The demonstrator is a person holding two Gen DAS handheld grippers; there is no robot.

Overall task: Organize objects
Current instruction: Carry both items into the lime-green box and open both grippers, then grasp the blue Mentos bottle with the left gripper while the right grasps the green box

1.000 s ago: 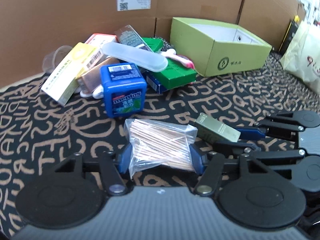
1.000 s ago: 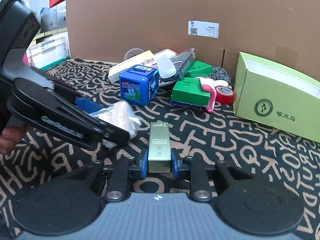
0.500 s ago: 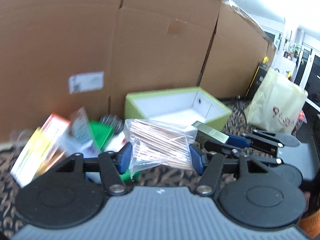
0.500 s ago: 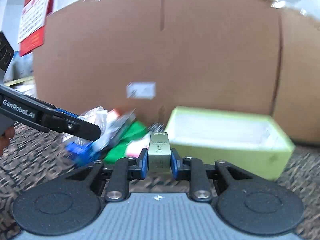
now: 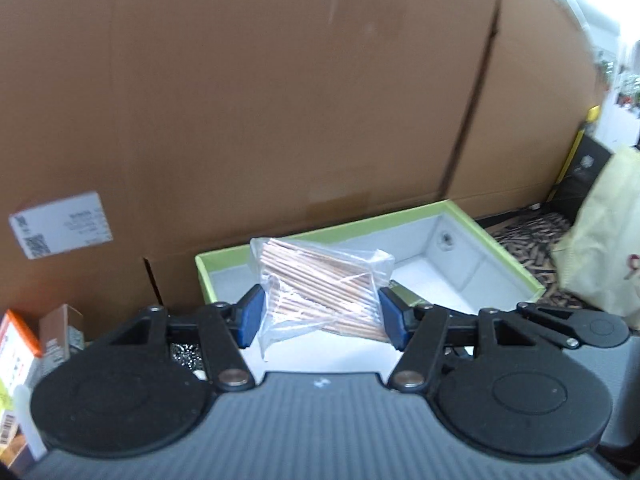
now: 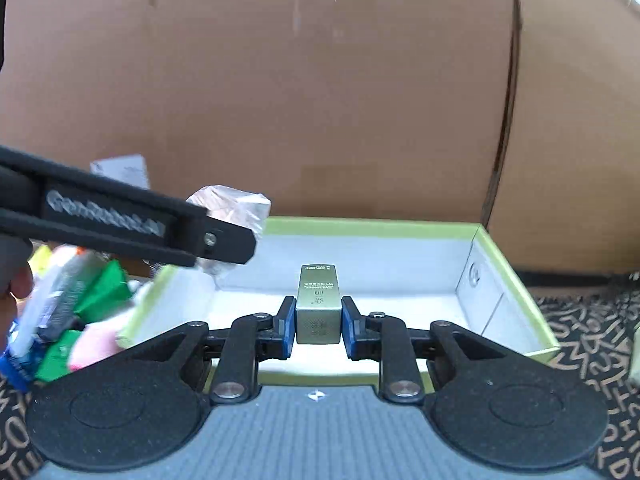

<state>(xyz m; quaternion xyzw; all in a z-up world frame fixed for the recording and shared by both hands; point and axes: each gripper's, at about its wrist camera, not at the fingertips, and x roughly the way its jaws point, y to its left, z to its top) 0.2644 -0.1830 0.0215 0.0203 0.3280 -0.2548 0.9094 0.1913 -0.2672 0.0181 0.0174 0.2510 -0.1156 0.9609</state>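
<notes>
A clear bag of wooden sticks (image 5: pixel 320 288) is pinched between the blue pads of my left gripper (image 5: pixel 320 316), which hangs over the near left part of the open green box (image 5: pixel 496 248). My right gripper (image 6: pixel 318 322) is shut on a small olive-gold box (image 6: pixel 319 304) and hovers above the white inside of the green box (image 6: pixel 516 280). In the right wrist view the left gripper's black arm (image 6: pixel 120 220) reaches in from the left with the bag of sticks (image 6: pixel 230 210) at its tip. A corner of the olive-gold box (image 5: pixel 406 294) peeks out behind the left gripper's right pad.
Tall cardboard walls (image 6: pixel 320 80) stand right behind the green box. A pile of small packages (image 6: pixel 68 312) lies left of it on the patterned cloth (image 6: pixel 592 344). A cream plastic bag (image 5: pixel 600 232) sits at the right. A hand (image 6: pixel 16 276) shows at the left edge.
Both grippers have lifted their loads off the patterned cloth and carried them rightward to above the green box. The pile of packages has slid to the left edge of both views.
</notes>
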